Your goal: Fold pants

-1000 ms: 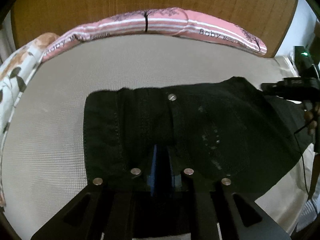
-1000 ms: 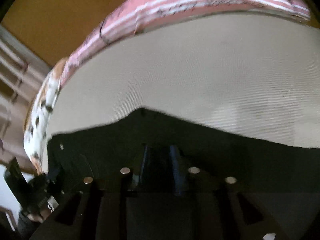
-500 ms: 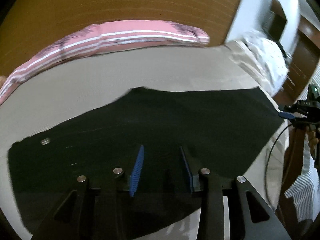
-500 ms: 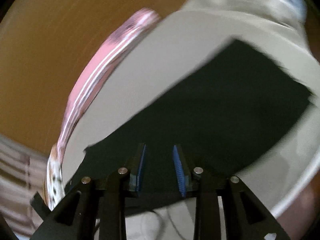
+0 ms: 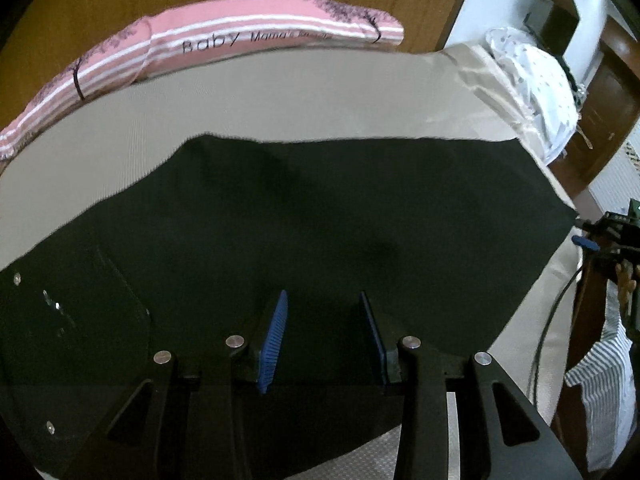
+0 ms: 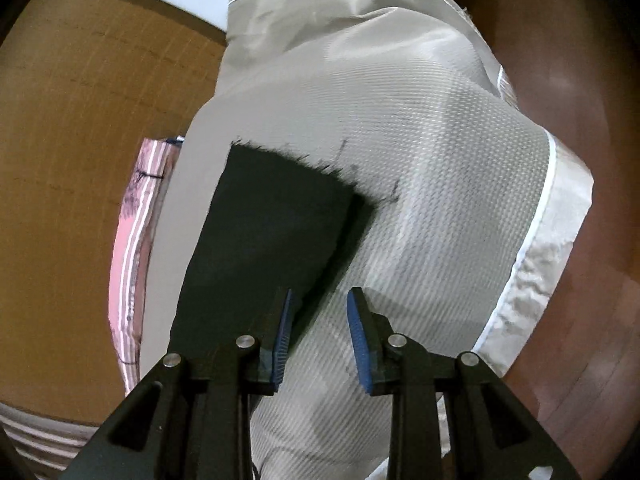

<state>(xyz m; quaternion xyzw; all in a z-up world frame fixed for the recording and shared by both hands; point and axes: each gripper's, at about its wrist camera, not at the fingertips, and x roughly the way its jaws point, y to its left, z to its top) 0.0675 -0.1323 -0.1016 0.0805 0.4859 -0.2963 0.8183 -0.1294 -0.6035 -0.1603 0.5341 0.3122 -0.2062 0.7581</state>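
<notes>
Pink pillow (image 5: 240, 40) lies beyond pants (image 5: 320, 220); perhaps touching.

A second ago the left gripper (image 5: 322, 336) was clamped on the waistband of the black pants (image 5: 320, 216); now its blue pads stand apart over the cloth, and it has slid along from the button end toward the leg. The right gripper (image 6: 318, 336) has let go too, its pads parted with nothing between them, and it has swung out and rolled round to the frayed hem end near the corner of the grey mattress (image 6: 420, 160). The pink striped pillow (image 6: 132, 248) now sits far off at its left.
</notes>
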